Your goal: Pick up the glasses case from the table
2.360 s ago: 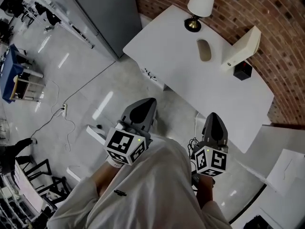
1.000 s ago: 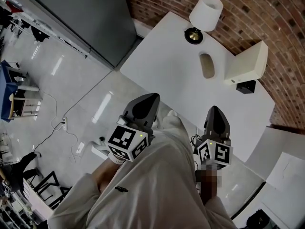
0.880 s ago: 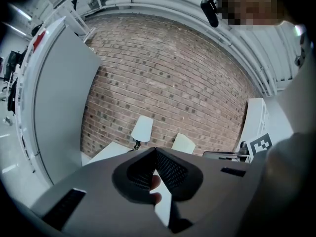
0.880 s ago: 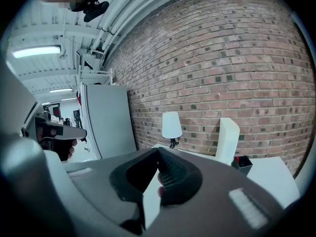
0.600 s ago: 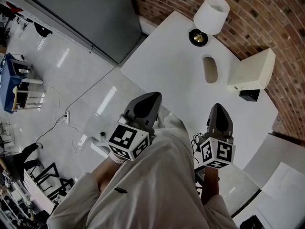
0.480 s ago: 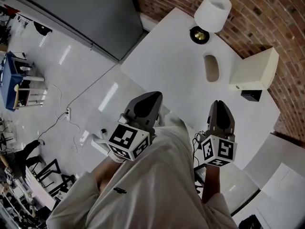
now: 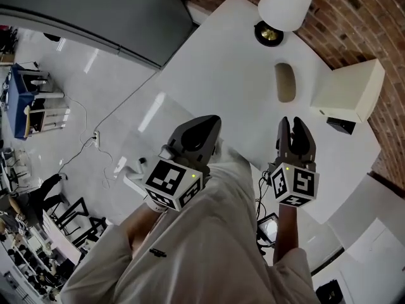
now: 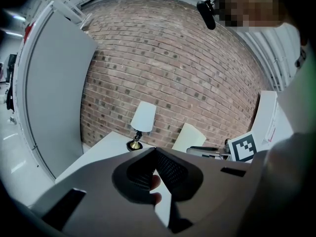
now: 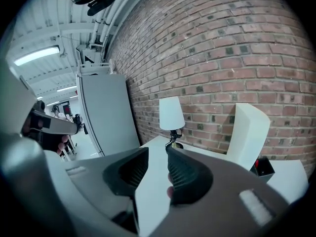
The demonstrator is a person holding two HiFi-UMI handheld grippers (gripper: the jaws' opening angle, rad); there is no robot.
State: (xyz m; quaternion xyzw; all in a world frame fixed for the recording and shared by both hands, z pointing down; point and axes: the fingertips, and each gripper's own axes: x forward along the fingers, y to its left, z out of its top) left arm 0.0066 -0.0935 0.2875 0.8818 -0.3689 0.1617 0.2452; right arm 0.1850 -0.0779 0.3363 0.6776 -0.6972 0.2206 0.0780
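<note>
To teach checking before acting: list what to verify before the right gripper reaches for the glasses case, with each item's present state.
1. Glasses case in view, lying on the white table: ok.
2. Right gripper jaws opening, nothing between them: ok.
3. Right gripper at the case: not ok, bare table lies between them.
4. Table lamp and cream box stand apart from the case: ok.
5. Left gripper shut, empty, off to the side of the case: ok.
6. Jaws wide enough for the case: cannot tell.
</note>
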